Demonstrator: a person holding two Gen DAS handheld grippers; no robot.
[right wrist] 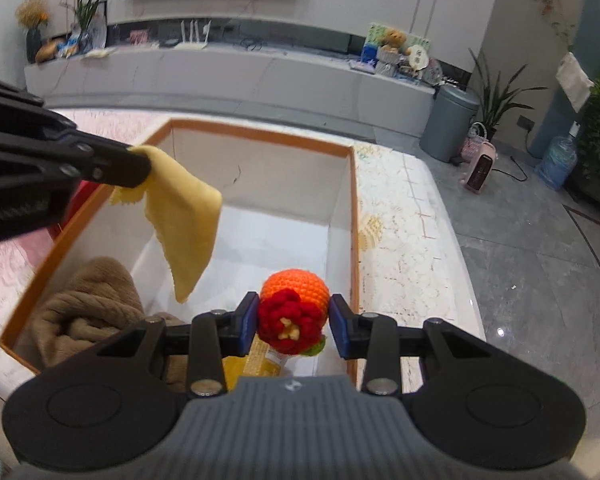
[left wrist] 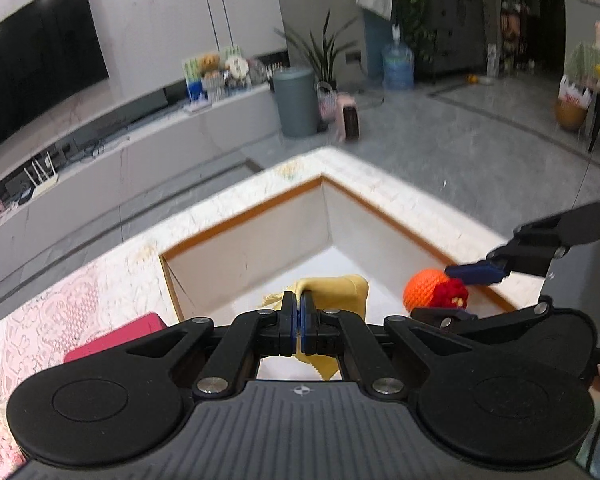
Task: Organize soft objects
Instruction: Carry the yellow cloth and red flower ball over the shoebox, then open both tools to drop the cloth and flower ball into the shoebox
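My left gripper (left wrist: 299, 312) is shut on a yellow cloth (left wrist: 340, 288), which hangs from its tips over the white box (left wrist: 252, 216) with an orange rim. In the right wrist view the same cloth (right wrist: 184, 216) dangles above the box (right wrist: 352, 208) from the left gripper (right wrist: 140, 164). My right gripper (right wrist: 294, 320) is shut on an orange crocheted ball with a red flower (right wrist: 294, 300), held over the box's right side. In the left wrist view that ball (left wrist: 432, 288) shows at the right, between the right gripper's fingers (left wrist: 476, 272).
A tan knitted cloth (right wrist: 88, 312) lies in the box's near left corner, and a yellow packet (right wrist: 256, 364) lies under the ball. A red flat object (left wrist: 116, 340) rests on the lace tablecloth (left wrist: 52, 304) left of the box. Grey floor, a bin (right wrist: 448, 124) and a heater (right wrist: 480, 168) lie beyond.
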